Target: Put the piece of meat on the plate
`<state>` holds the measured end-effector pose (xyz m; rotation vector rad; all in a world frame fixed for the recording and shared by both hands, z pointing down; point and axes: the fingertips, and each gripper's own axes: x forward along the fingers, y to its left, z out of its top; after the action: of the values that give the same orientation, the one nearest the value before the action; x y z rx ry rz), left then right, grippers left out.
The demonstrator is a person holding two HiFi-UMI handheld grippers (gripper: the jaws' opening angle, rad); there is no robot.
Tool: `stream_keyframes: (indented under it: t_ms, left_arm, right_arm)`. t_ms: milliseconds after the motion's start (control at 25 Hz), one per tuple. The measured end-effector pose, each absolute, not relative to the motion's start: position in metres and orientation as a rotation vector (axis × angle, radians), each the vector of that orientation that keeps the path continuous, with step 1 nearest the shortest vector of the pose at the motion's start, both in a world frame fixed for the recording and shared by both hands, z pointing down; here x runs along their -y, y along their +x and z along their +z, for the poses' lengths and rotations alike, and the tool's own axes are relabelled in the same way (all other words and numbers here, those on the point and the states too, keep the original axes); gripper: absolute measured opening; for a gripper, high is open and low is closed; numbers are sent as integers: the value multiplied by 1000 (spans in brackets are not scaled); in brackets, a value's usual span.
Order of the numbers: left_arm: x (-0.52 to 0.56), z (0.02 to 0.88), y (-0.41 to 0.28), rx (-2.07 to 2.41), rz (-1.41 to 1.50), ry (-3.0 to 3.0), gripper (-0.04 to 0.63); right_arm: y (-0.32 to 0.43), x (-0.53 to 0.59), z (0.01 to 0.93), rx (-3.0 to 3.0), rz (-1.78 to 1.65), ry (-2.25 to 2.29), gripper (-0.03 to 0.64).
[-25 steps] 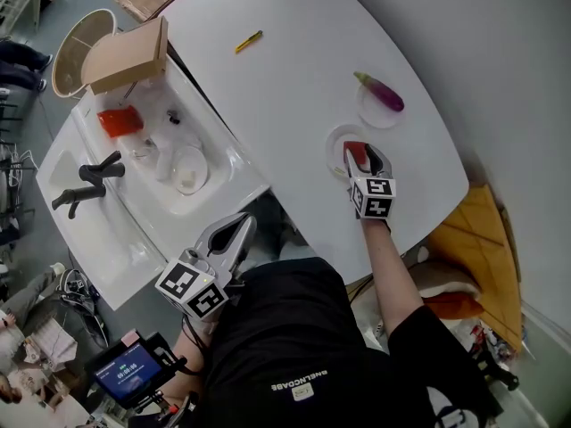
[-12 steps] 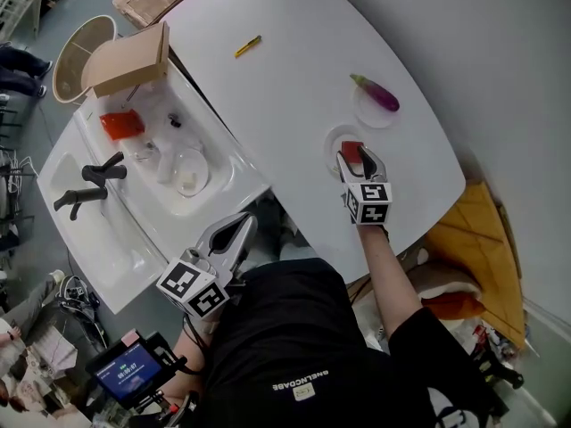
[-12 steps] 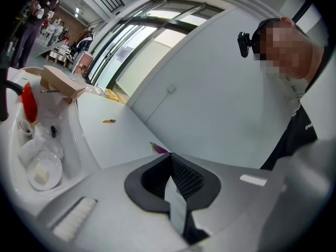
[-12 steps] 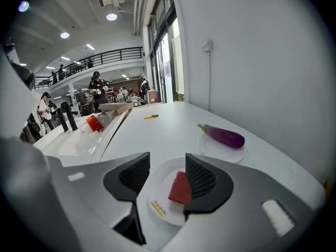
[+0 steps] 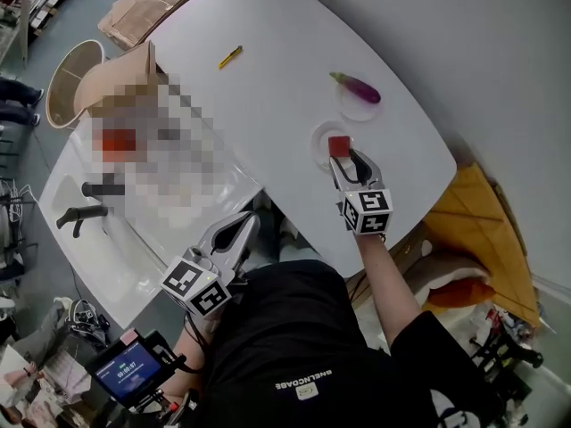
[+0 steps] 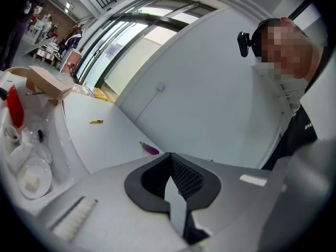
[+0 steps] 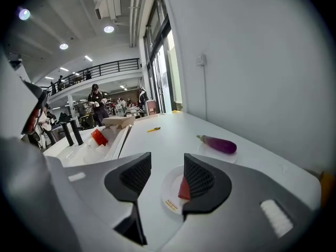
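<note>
Right gripper (image 5: pixel 353 162): lower centre-right of the head view, over the near edge of the white table (image 5: pixel 268 96). In the right gripper view (image 7: pixel 167 164) its jaws stood clearly apart, with nothing clamped between them.

Piece of meat (image 5: pixel 338 145): red, lying on the small white plate (image 5: pixel 318 139) just ahead of the open jaws. In the right gripper view the meat (image 7: pixel 184 189) showed right against the inner face of the jaw at picture right; whether the two touched could not be told. The plate (image 7: pixel 169 196) rested flat on the table, under the gap between the jaws.

Left gripper (image 5: pixel 241 226): lower left of centre in the head view, off the table's edge and close to the person's body. In the left gripper view (image 6: pixel 170 159) its jaws met with nothing between them.

Eggplant (image 5: pixel 356 87): purple, resting on a second plate (image 5: pixel 350 110) further up the frame, near the meat's plate but apart from it.

Yellow pen (image 5: pixel 229 57): upper middle of the head view, alone on the table, well apart from both plates.
</note>
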<state>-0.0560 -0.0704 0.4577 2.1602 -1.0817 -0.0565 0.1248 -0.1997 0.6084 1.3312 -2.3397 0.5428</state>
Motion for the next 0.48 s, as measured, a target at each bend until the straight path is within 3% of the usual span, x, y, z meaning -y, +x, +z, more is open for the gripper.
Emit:
stream_keyframes:
  t_ms: [480]
  left_arm:
    - [59, 427, 17, 780, 9, 2334, 20]
  right_arm:
    - [174, 136, 520, 2393, 579, 1581, 170]
